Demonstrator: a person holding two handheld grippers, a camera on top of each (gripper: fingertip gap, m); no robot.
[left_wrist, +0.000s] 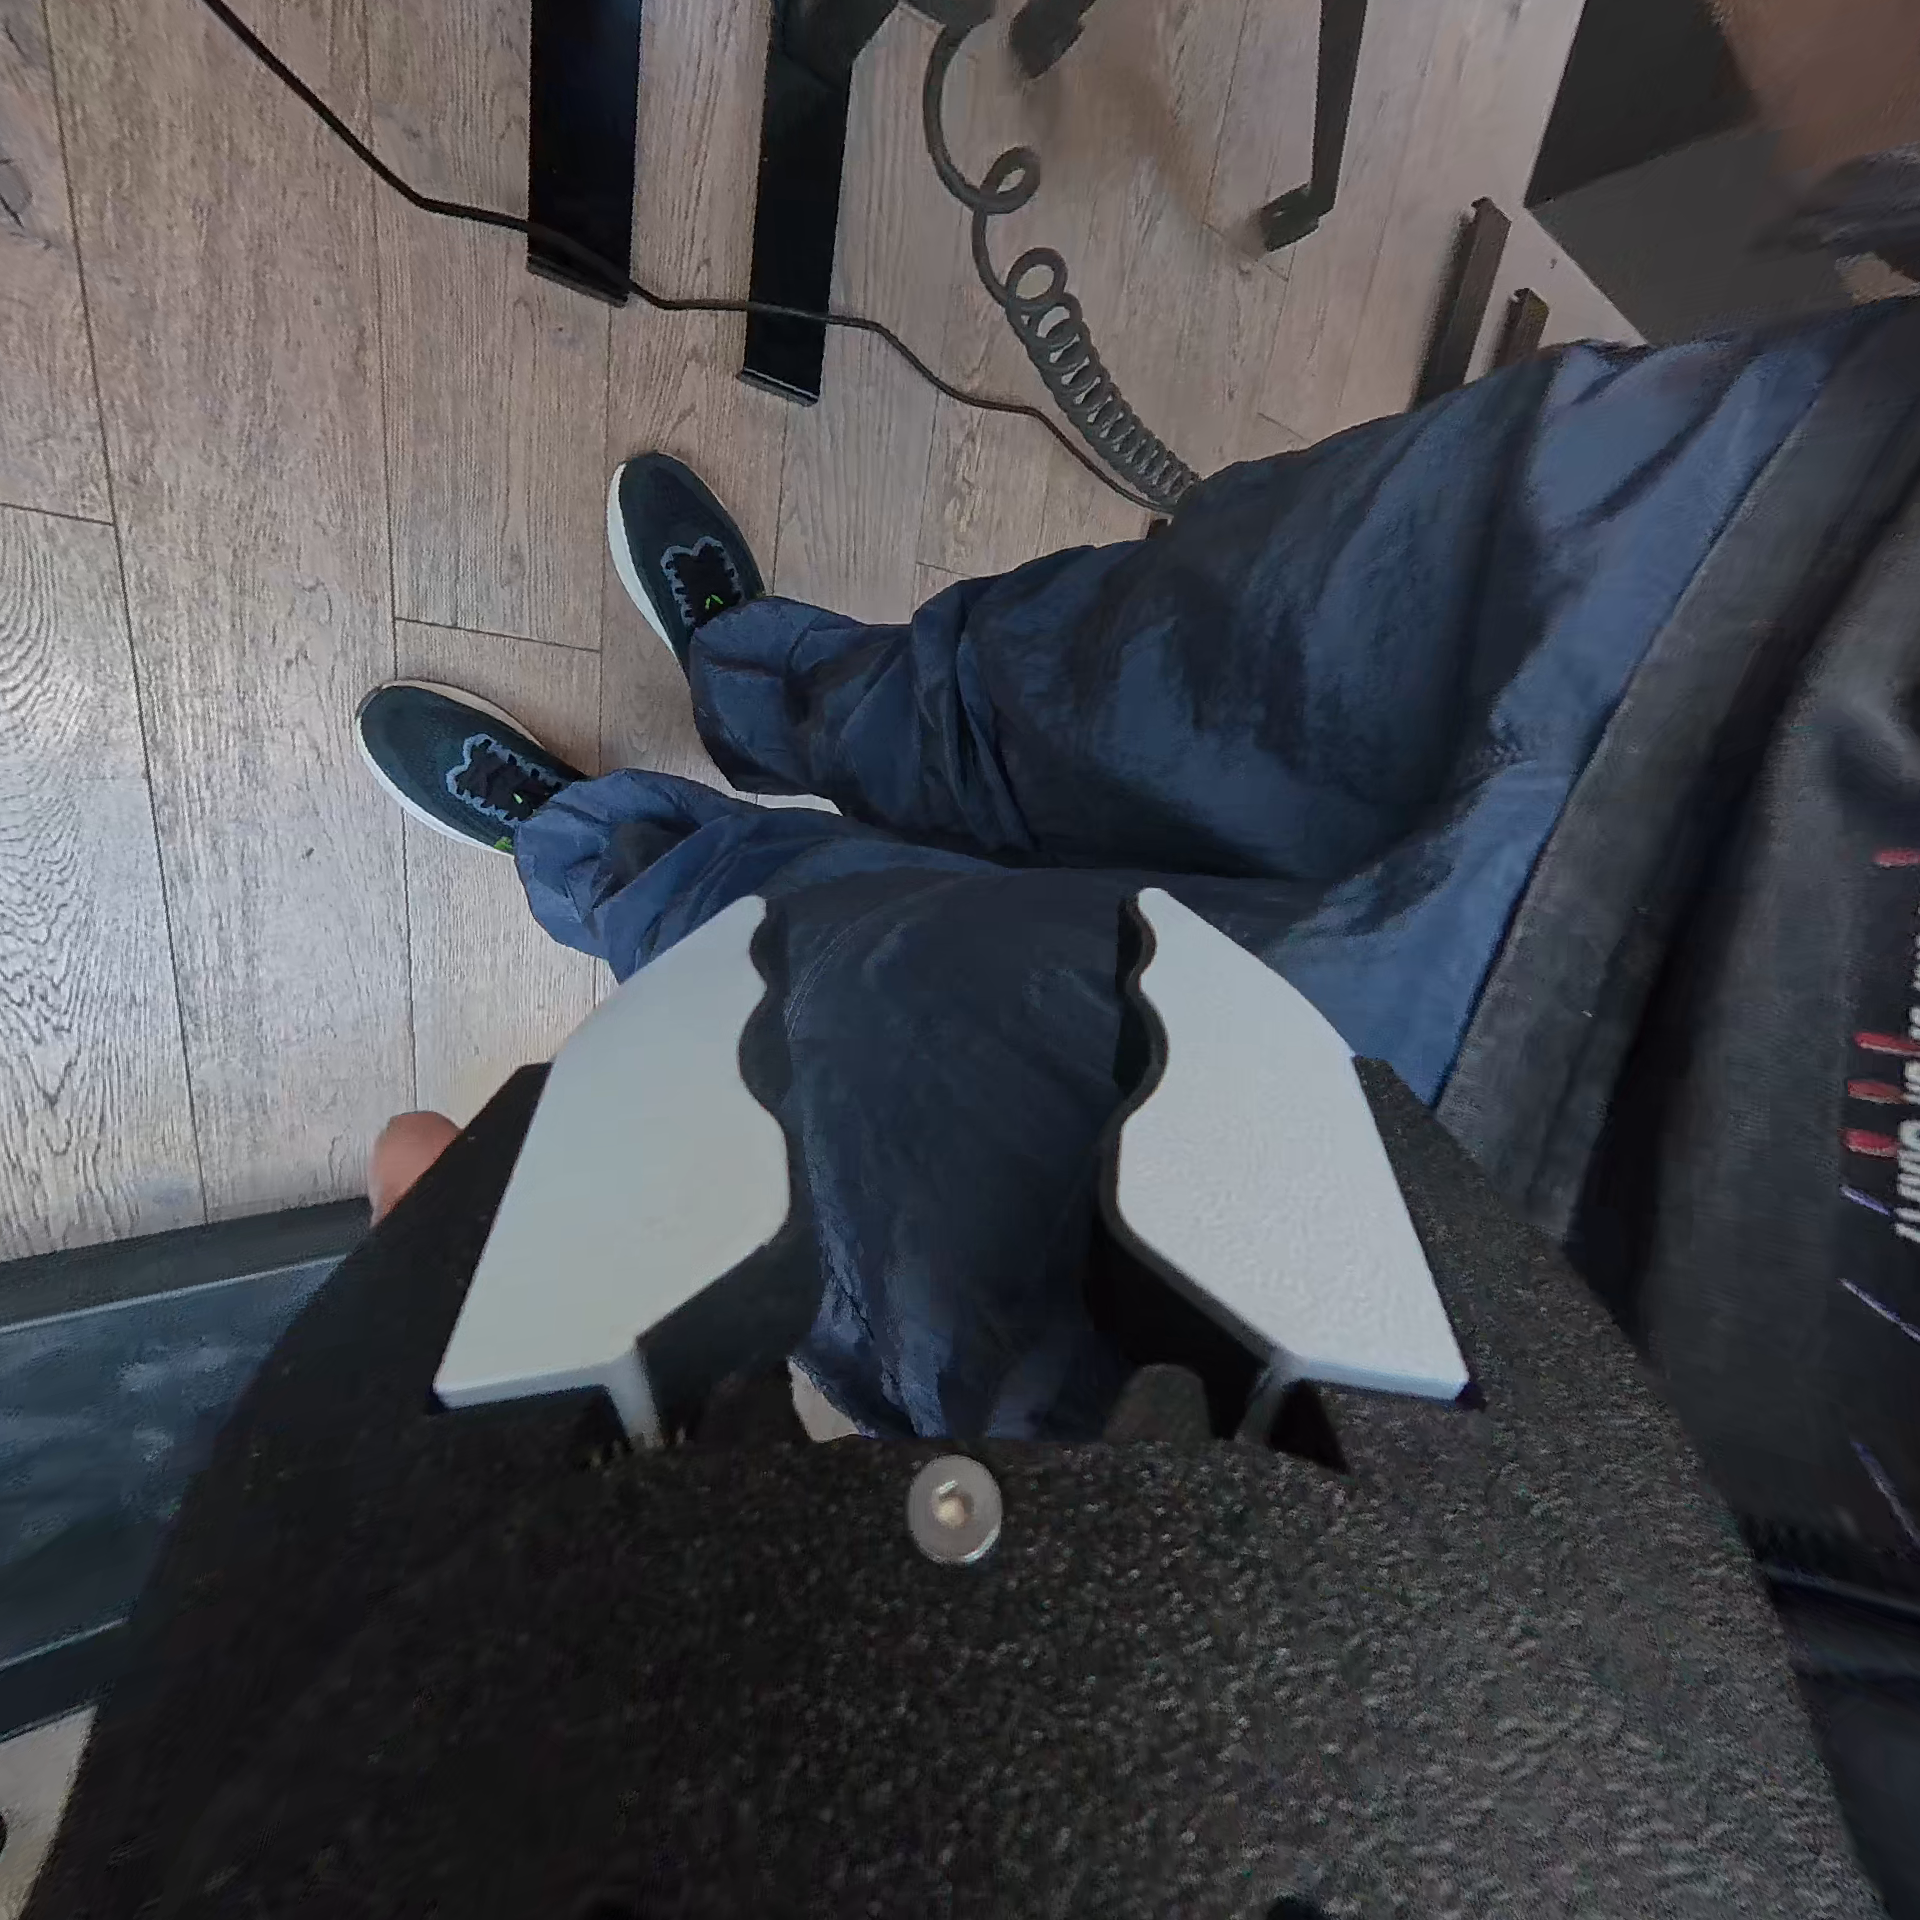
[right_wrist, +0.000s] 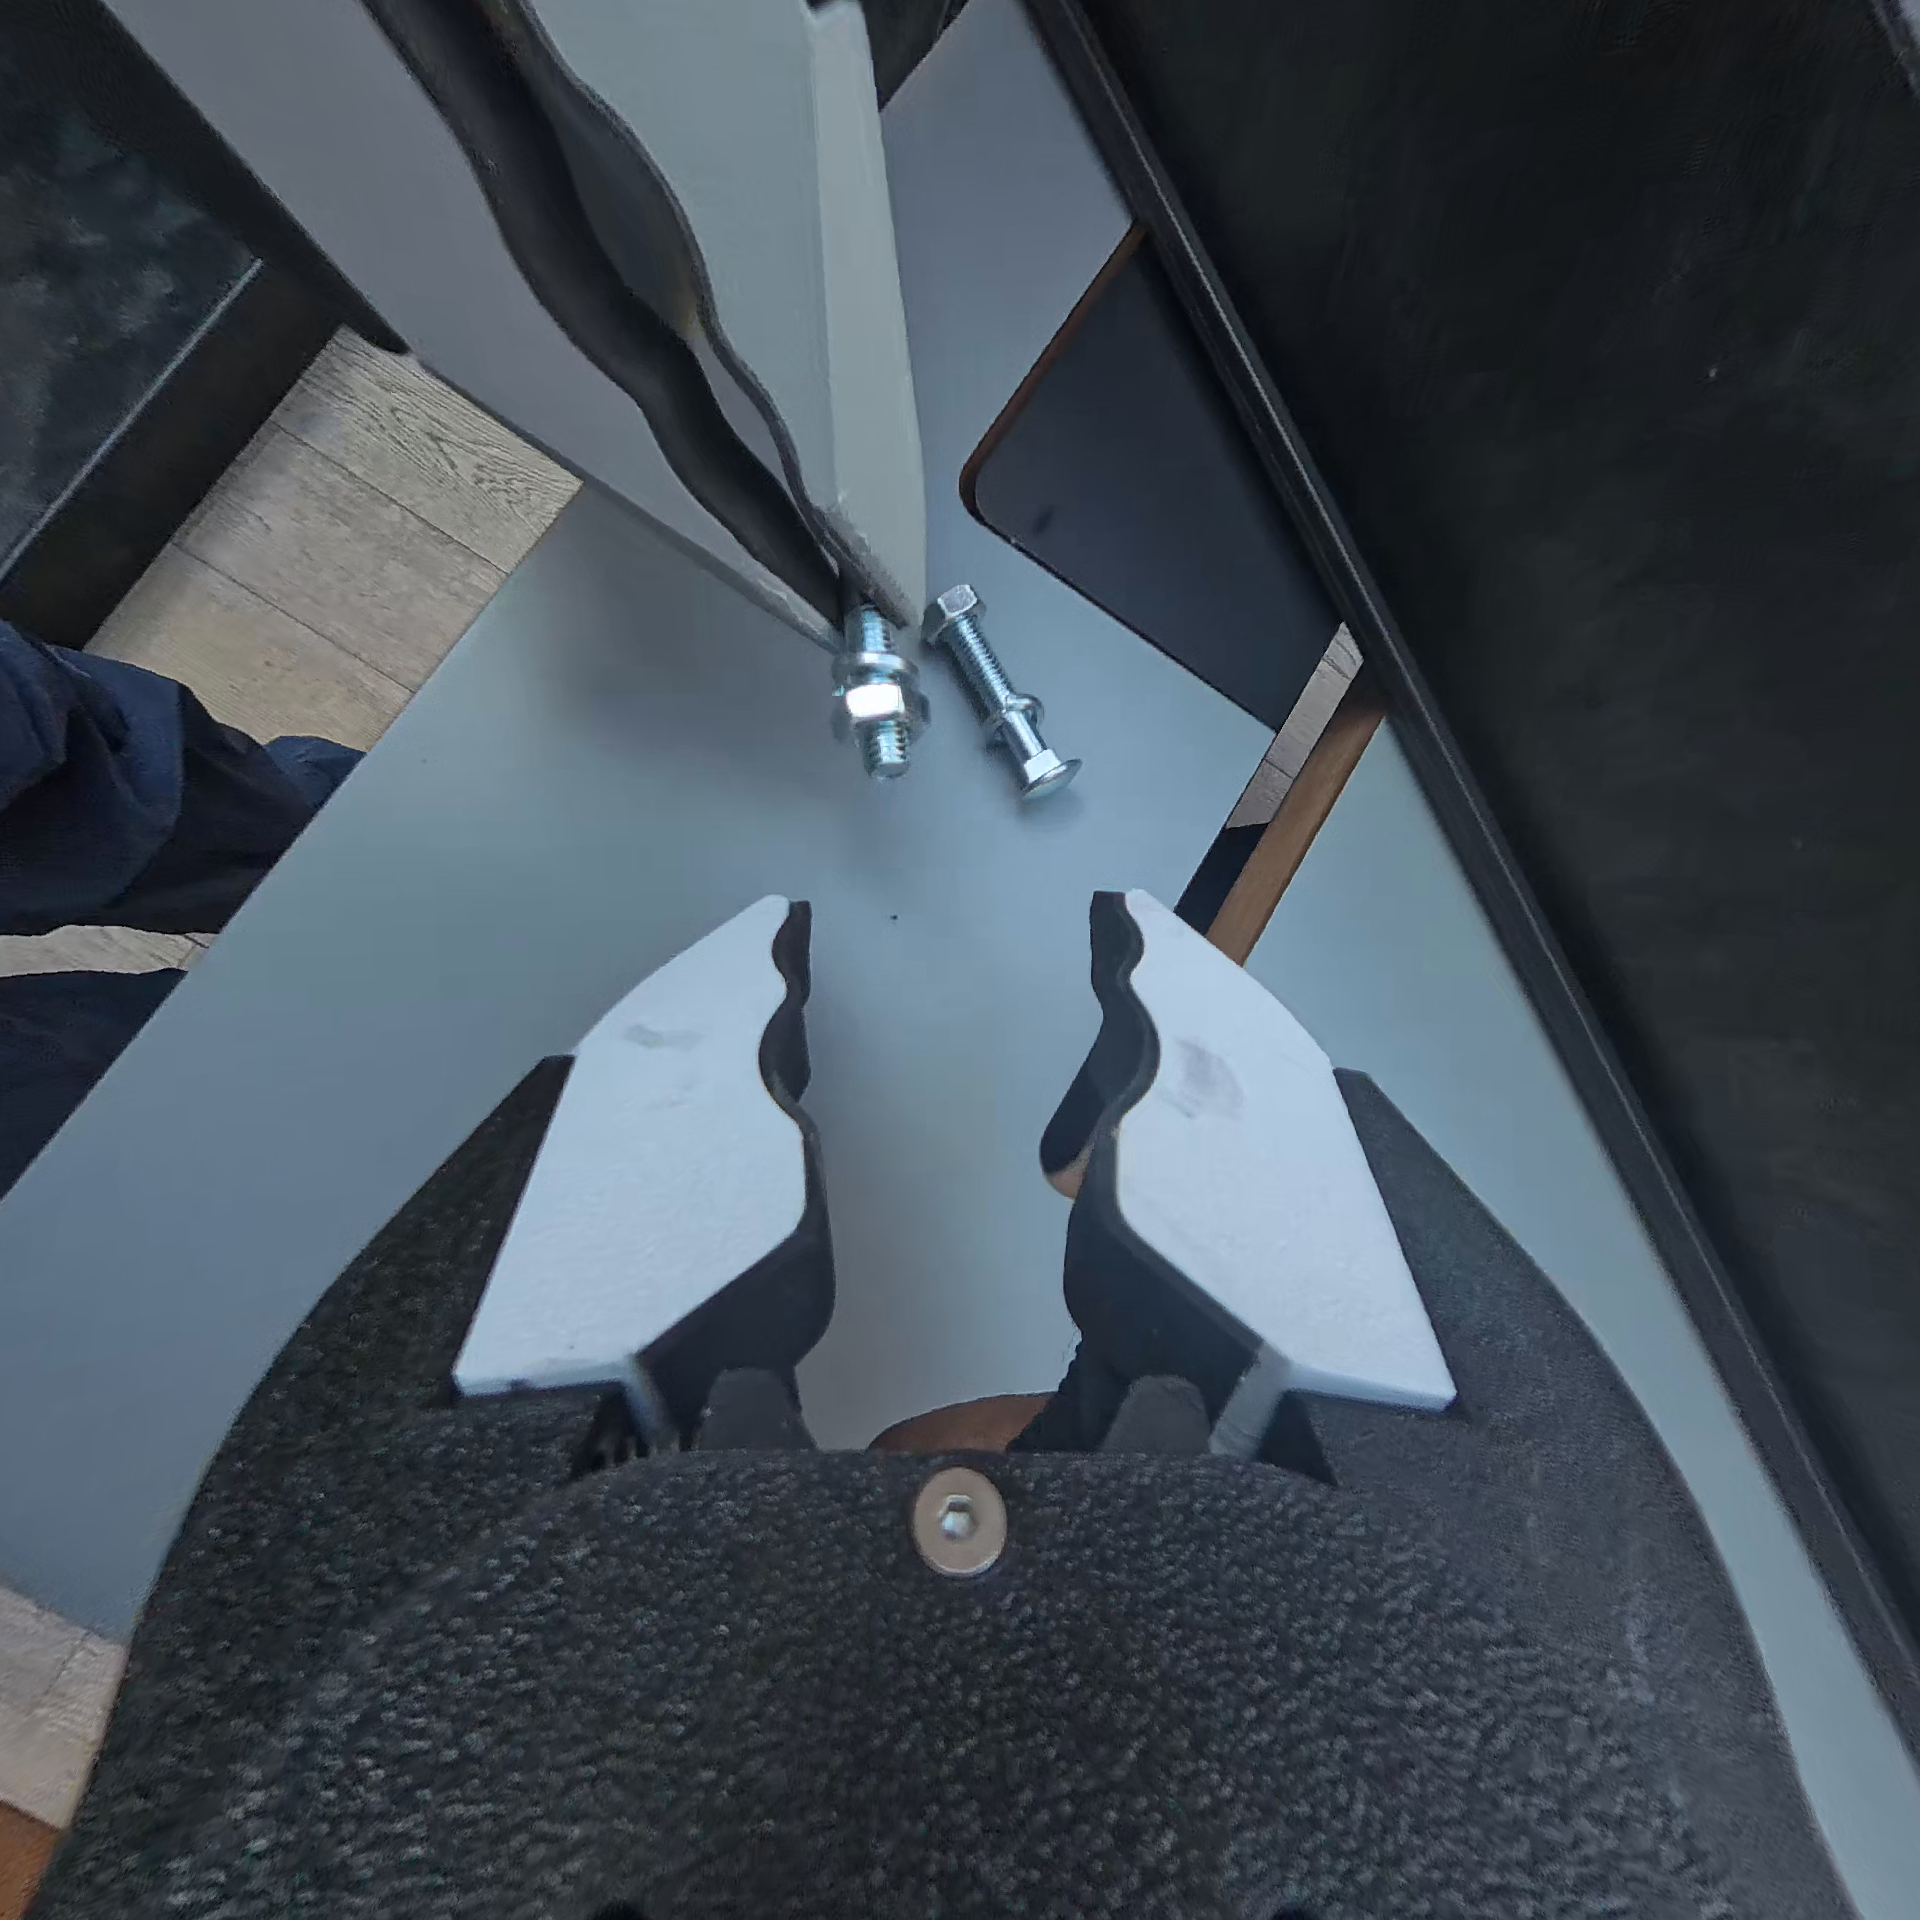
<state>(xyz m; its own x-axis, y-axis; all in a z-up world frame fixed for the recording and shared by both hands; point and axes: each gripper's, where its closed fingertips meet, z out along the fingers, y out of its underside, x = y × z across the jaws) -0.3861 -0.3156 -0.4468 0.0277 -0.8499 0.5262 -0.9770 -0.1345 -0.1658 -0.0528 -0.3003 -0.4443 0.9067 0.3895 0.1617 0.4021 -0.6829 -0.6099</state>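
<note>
My left gripper is open and empty. It points down at a person's blue trousers and dark shoes on a wooden floor. My right gripper is open and empty, low over a grey table. Beyond it, another pair of white fingers comes in from the top. They are closed on the head end of a bolt with washer and nut, which tilts down to the table. A second bolt with a nut lies flat just to its right. Both are a short way ahead of my right fingertips.
A large black panel lines the table's right side. A dark board with a brown edge lies behind the bolts. The left wrist view shows black furniture legs, a thin cable and a coiled cable on the floor. The gap from one gripper's tips to the other's is roughly 35 cm.
</note>
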